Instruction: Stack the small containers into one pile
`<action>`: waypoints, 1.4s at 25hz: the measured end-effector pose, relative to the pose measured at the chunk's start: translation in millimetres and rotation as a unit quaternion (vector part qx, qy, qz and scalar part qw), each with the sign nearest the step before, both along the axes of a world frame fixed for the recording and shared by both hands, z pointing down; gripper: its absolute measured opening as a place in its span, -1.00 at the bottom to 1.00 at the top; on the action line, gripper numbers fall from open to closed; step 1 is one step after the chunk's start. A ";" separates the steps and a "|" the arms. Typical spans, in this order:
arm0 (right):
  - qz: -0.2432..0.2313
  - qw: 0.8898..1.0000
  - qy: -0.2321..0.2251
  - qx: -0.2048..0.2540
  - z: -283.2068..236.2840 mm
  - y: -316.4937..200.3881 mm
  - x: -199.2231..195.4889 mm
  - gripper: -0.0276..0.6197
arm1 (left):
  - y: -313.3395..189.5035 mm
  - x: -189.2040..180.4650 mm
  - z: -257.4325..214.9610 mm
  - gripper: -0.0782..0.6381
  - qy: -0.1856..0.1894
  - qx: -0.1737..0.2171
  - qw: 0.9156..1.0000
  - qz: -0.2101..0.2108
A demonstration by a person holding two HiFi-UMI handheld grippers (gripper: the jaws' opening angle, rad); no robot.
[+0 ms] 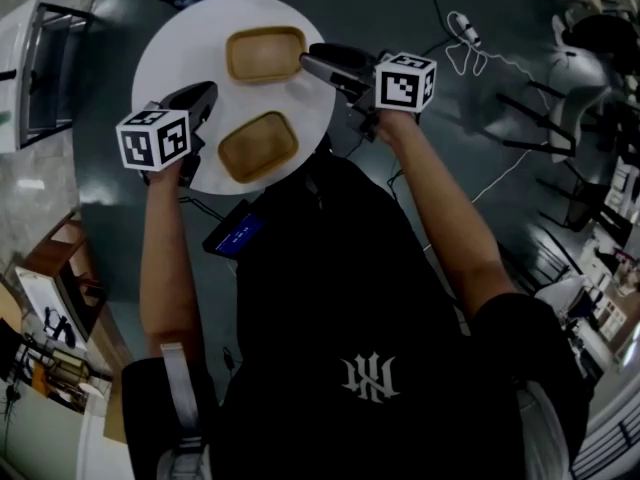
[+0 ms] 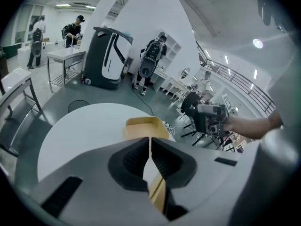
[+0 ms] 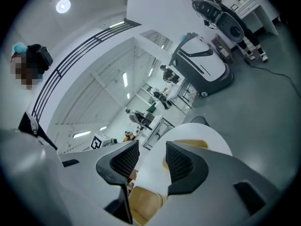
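One near container (image 1: 258, 146) lies open side up on the round table (image 1: 180, 43), long axis slanting up to the right, with the left gripper (image 1: 205, 96) closed on nothing just to its left. Beyond it, apart and unstacked, the far container (image 1: 265, 54) lies lengthwise left to right, the right gripper (image 1: 308, 63) spread wide and empty at its right end. Both look light, stiff and smooth; a pinch over a short end wall should hold
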State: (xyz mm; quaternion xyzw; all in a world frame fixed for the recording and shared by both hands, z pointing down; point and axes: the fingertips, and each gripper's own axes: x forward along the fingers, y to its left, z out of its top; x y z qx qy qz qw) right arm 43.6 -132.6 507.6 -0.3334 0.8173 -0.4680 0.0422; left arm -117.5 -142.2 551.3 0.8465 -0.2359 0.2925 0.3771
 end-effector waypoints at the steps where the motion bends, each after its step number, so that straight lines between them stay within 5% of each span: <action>1: 0.005 1.000 0.004 -0.008 3.5 2.2 0.4 -0.35 | 0.6 0.5 -1.0 -0.75 0.001 -0.002 1.000 0.003; 23: 0.055 0.985 0.050 -0.155 100.1 3.3 17.1 -0.32 | -18.2 31.9 64.1 -0.50 0.030 -0.127 0.991 0.017; 29: 0.058 0.982 0.087 -0.156 105.2 3.9 24.9 -0.32 | -15.0 32.6 72.8 -0.50 0.026 -0.133 0.990 0.021; 35: 0.052 0.978 0.078 -0.186 121.8 9.1 22.3 -0.32 | -15.9 35.7 79.0 -0.50 0.018 -0.140 0.990 0.020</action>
